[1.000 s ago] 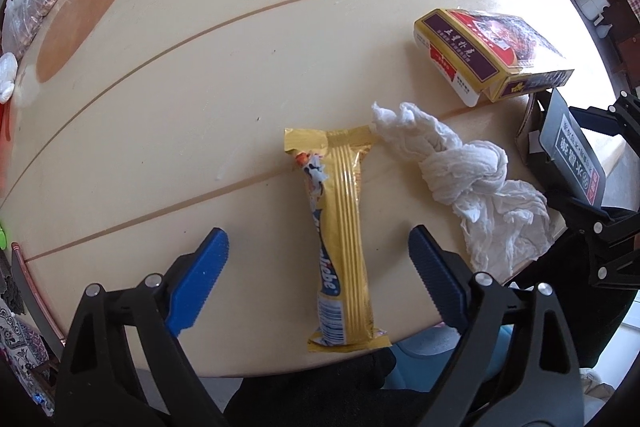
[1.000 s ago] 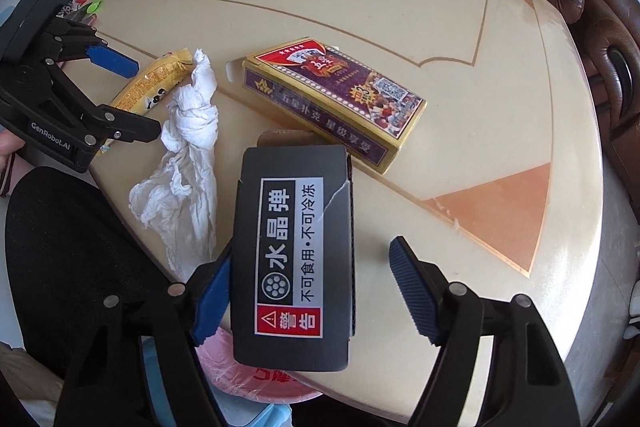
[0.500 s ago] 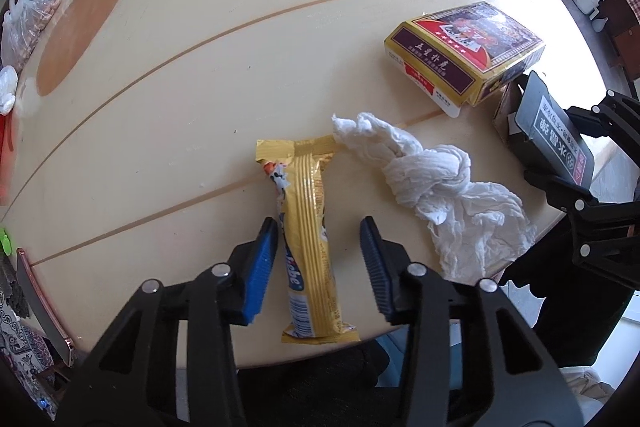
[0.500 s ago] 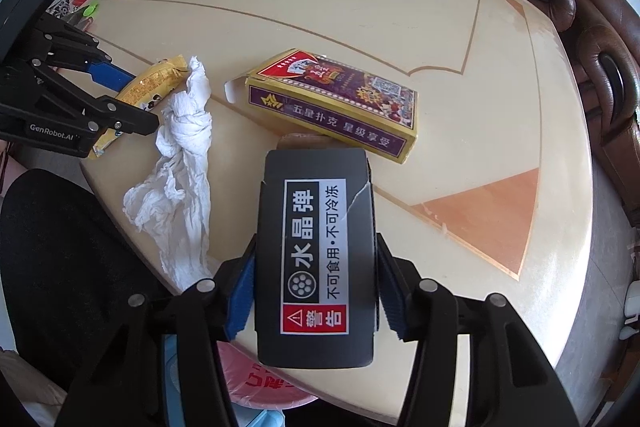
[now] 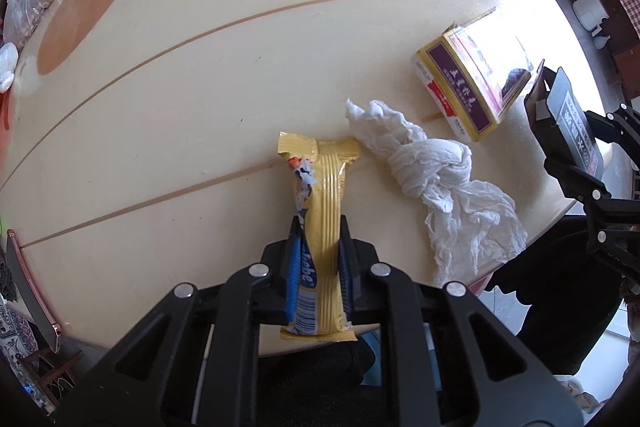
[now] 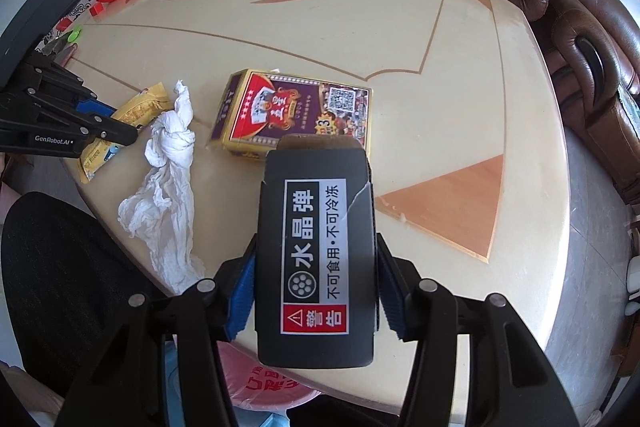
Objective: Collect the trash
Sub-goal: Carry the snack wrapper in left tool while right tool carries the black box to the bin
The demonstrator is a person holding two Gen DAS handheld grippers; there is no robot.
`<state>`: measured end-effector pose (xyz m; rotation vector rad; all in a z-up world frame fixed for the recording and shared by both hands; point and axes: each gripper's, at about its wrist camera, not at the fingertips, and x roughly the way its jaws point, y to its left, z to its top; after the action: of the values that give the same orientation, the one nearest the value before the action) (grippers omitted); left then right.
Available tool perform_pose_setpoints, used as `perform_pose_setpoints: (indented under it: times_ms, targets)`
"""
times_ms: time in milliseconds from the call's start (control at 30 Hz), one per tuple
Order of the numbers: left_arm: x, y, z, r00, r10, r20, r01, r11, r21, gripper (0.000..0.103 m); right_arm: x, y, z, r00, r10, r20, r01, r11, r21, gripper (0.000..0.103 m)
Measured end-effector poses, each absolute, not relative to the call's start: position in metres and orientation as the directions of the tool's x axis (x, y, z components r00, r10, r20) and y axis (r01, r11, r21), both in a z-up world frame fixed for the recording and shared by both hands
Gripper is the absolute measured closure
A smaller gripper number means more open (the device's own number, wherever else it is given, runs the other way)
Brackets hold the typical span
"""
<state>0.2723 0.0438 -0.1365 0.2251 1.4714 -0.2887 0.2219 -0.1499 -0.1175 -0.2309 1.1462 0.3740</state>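
- Round cream table [image 6: 460,75] with orange inlays holds the trash near its front edge
- Yellow-and-purple playing-card box [image 6: 296,111] lies flat, just beyond the black box
- Right gripper [image 6: 314,291] is clamped on a black box [image 6: 316,259] at the table edge
- Crumpled white tissue [image 5: 432,179] lies beside the wrapper
- Left gripper [image 5: 320,259] pinches the yellow snack wrapper [image 5: 322,211], lying on the table

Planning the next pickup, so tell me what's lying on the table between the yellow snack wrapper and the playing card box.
The crumpled white tissue lies between the yellow wrapper and the card box, clearest in the left wrist view.
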Motion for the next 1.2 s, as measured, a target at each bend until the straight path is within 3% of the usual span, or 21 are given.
perform_pose_setpoints:
  times_ms: [267, 1200]
  targets:
    - [0.264, 0.068, -0.112, 0.148, -0.048, -0.988, 0.316, 0.949, 0.002, 0.086, 0.222, -0.164, -0.103, 0.401, 0.163, -0.902, -0.363, 0.932, 0.008, 0.051]
    - [0.15, 0.009, -0.024, 0.346, -0.068, -0.936, 0.419, 0.904, 0.09, 0.086, 0.134, -0.164, 0.009, 0.574, 0.191, -0.797, -0.362, 0.932, -0.037, 0.051]
